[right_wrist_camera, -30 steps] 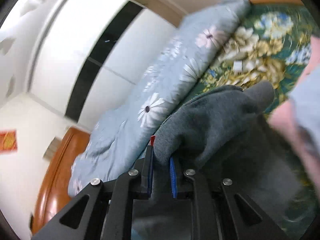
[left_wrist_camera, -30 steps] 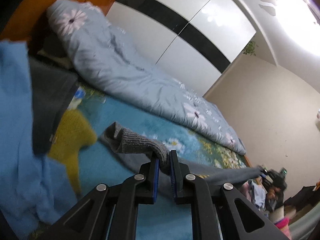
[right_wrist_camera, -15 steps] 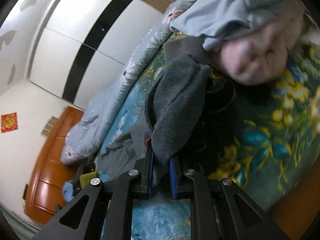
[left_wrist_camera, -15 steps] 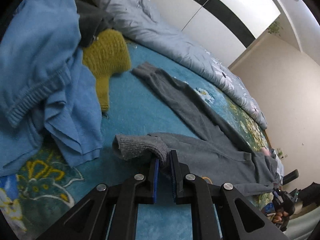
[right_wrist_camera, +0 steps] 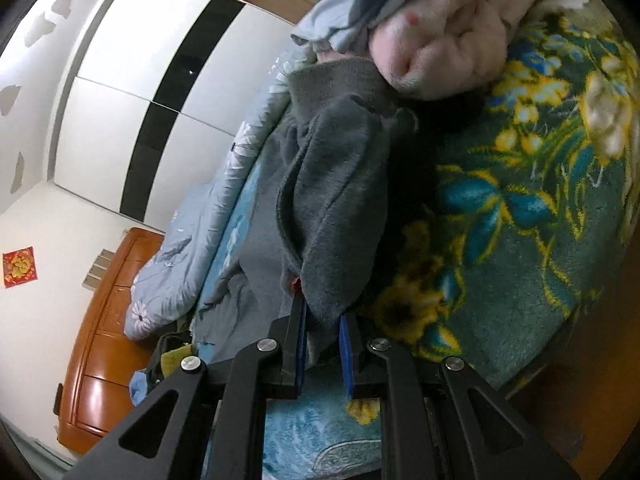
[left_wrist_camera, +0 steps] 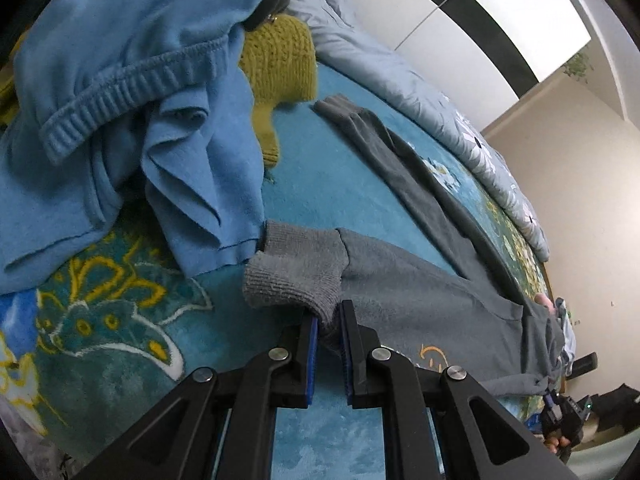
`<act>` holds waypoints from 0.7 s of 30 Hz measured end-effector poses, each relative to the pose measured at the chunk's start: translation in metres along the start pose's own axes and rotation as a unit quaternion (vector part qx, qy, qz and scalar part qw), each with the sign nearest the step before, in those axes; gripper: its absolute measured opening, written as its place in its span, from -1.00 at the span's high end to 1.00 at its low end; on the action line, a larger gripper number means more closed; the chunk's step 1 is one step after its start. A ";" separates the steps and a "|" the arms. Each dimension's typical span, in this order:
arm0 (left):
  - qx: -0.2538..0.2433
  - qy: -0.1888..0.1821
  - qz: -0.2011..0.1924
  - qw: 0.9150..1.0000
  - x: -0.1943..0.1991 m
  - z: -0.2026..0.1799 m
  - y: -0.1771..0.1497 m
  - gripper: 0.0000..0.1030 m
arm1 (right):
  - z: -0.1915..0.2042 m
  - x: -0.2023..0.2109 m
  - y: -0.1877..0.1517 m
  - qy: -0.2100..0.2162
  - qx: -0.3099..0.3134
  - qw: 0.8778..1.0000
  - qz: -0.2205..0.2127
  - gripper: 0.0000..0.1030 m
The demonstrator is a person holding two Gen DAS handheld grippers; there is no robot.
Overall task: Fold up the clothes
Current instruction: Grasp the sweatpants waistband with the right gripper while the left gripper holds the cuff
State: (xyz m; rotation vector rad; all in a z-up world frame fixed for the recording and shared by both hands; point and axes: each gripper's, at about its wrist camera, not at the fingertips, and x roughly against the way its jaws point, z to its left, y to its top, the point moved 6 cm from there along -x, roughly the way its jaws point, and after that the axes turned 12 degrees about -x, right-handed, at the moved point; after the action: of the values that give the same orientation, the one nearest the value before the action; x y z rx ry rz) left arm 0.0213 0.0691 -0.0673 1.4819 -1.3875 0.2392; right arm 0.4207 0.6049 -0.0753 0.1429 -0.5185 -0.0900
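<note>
You have the grey sweatpants spread along the teal floral blanket, one end in each tool. Your left gripper is clenched on the ribbed ankle cuff, blue pads pinching the knit. Your right gripper is clenched on a bunched fold of the same fleece at the far end, probably the waist; this reads as a two-point hold meant to keep the garment taut and flat for a fold. The second leg lies straight and free toward the pale floral duvet.

Edges: the held cuff sits just beside the hem of the blue sweater, with a mustard knit behind it. Open blanket lies between the two legs. At the right end, a pink bundle crowds the fleece, and the blanket edge is near.
</note>
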 end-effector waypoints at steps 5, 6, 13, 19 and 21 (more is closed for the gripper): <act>-0.001 -0.036 -0.030 0.999 0.023 -0.011 0.010 0.79 | 0.022 0.012 -0.001 0.024 0.009 1.000 -0.012 0.72; -0.005 -0.045 -0.040 0.998 0.030 -0.016 0.014 0.80 | 0.029 0.015 -0.001 0.034 0.012 0.999 -0.016 0.72; -0.033 -0.093 -0.137 0.986 0.099 -0.048 0.059 0.80 | 0.119 0.052 0.011 0.113 0.077 0.989 -0.051 0.73; -0.003 -0.047 -0.091 0.995 0.072 -0.026 0.060 0.79 | 0.160 0.050 0.022 0.101 0.118 0.986 -0.065 0.73; 0.022 -0.044 -0.062 0.997 0.047 -0.014 0.050 0.79 | 0.158 0.035 0.026 0.088 0.109 0.989 -0.055 0.73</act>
State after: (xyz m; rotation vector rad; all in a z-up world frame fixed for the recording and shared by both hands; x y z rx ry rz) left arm 0.0019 0.0619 -0.0001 1.6253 -1.3613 0.1302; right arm 0.3729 0.6083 0.0816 0.3893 -0.3428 -0.1272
